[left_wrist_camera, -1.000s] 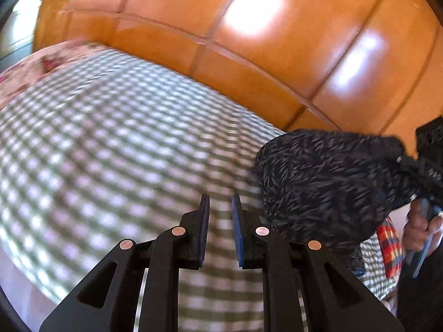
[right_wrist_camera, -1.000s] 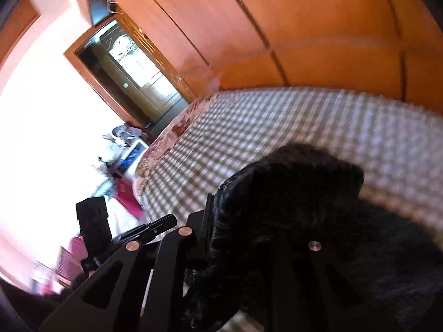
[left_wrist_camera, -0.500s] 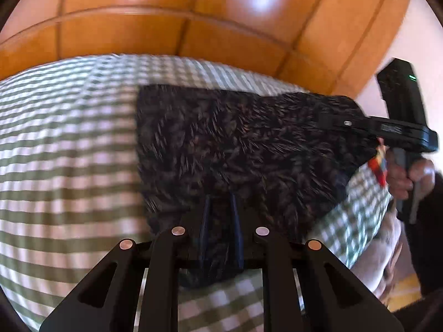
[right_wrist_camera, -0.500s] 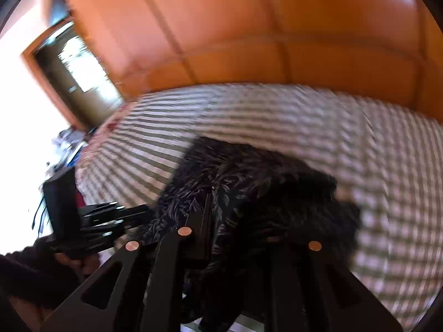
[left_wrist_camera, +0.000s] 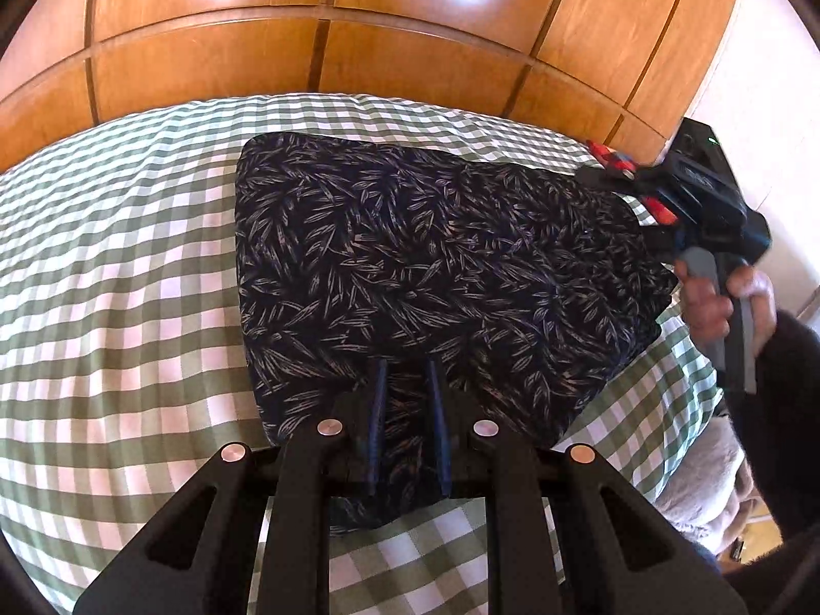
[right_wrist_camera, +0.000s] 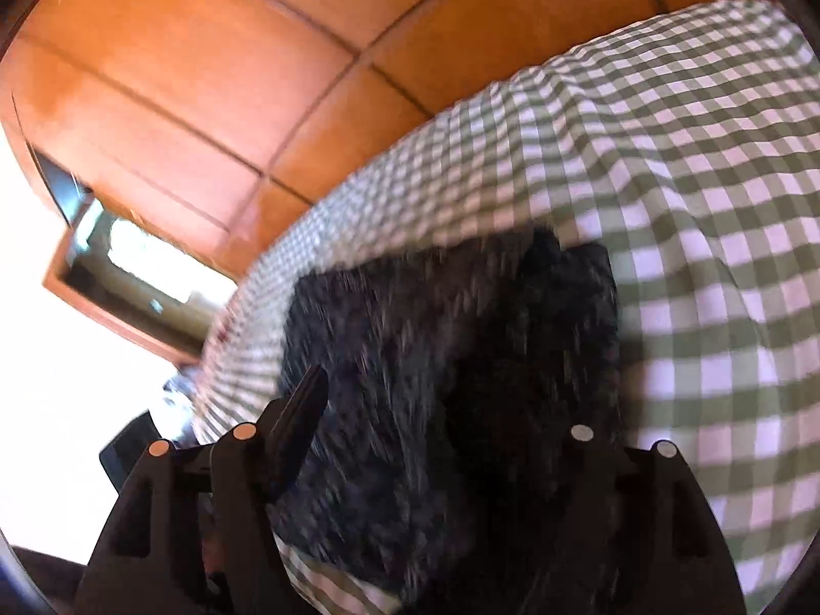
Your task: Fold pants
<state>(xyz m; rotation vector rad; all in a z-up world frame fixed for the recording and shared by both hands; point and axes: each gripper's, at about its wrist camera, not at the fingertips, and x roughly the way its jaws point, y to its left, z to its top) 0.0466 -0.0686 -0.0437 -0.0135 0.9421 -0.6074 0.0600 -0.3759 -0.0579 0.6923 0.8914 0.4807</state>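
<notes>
Fingers of the left gripper (left_wrist_camera: 406, 428) stand slightly parted with the near edge of the dark navy leaf-print fabric pants (left_wrist_camera: 435, 277) between them; whether they pinch the cloth cannot be told. The pants lie folded on the green-and-white checked bedsheet (left_wrist_camera: 113, 266), before the orange wooden panelled wall (left_wrist_camera: 318, 51). Right gripper (right_wrist_camera: 446, 410) fingers stand wide apart over the blurred pants (right_wrist_camera: 410, 384), one finger hidden by fabric.
</notes>
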